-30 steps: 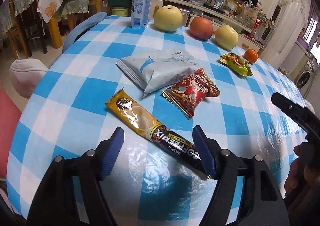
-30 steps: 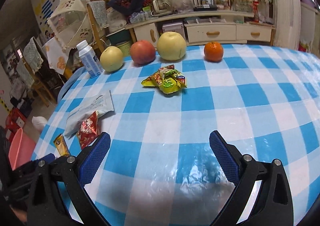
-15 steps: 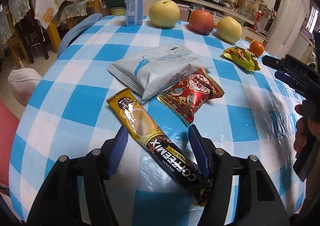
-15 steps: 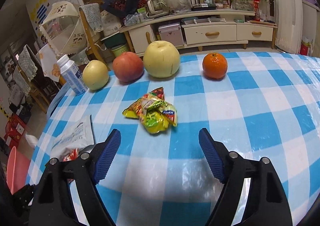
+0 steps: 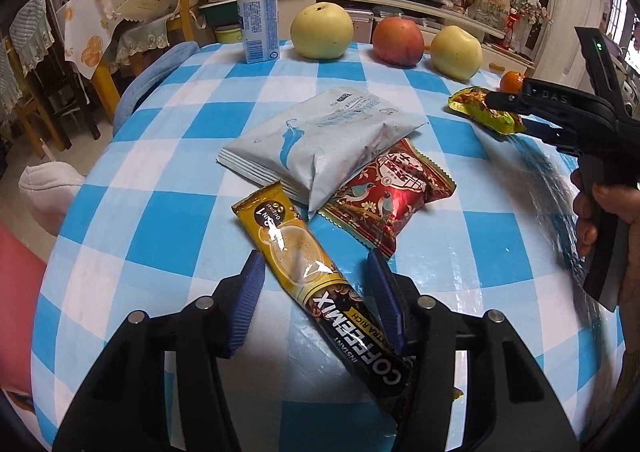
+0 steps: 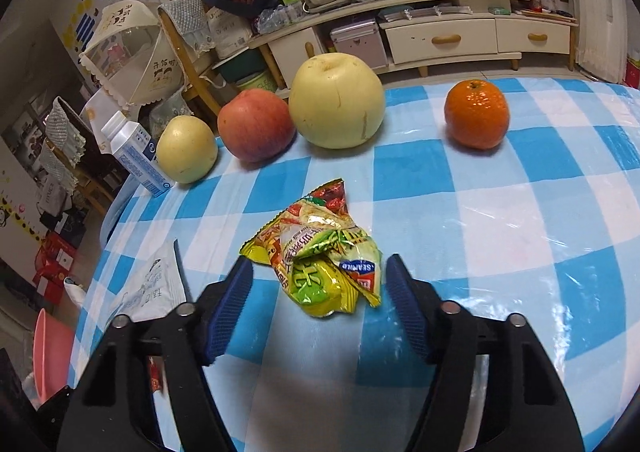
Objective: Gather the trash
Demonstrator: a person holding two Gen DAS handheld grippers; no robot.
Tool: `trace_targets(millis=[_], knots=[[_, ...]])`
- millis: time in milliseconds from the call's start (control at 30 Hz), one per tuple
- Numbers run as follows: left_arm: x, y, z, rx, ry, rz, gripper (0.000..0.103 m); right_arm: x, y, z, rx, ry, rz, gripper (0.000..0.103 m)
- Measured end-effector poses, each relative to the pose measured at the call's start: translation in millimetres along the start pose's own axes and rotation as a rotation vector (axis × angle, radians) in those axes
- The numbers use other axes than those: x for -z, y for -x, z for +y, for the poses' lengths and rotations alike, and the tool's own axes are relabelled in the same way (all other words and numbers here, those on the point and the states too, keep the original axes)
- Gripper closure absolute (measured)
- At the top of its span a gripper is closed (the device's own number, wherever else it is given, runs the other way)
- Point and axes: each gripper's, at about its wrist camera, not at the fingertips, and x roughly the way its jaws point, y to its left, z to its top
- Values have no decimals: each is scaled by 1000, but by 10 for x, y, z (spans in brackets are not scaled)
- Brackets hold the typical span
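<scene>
Both tongs are closing, not yet touching: the left gripper (image 5: 316, 300) around the light, slippery gold-and-black coffee sachet (image 5: 316, 288) near the table's front edge, the right gripper (image 6: 318, 300) around the crumpled yellow-green foil wrapper (image 6: 324, 256), best pinched mid-body.

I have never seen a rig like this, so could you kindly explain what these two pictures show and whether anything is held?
No robot: a person holds a clamp-like tool in each hand, each carrying a forward-looking camera. The left gripper is closing around a gold-and-black coffee-mix sachet; the right gripper is closing around a crumpled yellow-green snack wrapper. Neither visibly pinches yet. On the blue-and-white checked tablecloth also lie a pale tissue pack, a red foil packet, fruit and a milk carton.
</scene>
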Motion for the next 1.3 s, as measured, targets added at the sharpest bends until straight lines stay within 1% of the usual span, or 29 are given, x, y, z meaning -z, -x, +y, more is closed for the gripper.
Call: trace_targets(millis=[33, 133, 233, 300, 367, 533, 633, 833, 1033, 1233, 1300], knots=[[-1, -3, -1, -1, -3, -1, 49, -9, -16, 10, 5, 3, -3, 45], [-9, -5, 17, 7, -6, -5, 49, -20, -68, 5, 6, 7, 3, 50], [1, 0, 14, 3, -7, -10, 50, -21, -92, -6, 5, 10, -1, 52], [9, 5, 15, -5, -11, -13, 53, -18, -98, -4, 4, 12, -3, 53], [7, 13, 46, -3, 0, -16, 59, -23, -98, -3, 5, 14, -2, 55], [-1, 11, 115, 20, 18, -23, 64, -8, -66, 5, 9, 18, -11, 62], [-12, 11, 168, 42, 42, -27, 69, 6, -47, 30, 15, 31, -16, 65], [-46, -11, 281, 105, 83, -21, 72, 31, 23, 75, 19, 51, -20, 69], [-50, 2, 409, 168, 130, -14, 74, 58, 215, 190, 16, 71, -63, 70], [-42, 123, 553, 213, 167, -43, 75, 133, 356, 331, -20, 76, -75, 70], [-45, 166, 608, 217, 176, -57, 75, 162, 419, 404, -37, 85, -82, 70]])
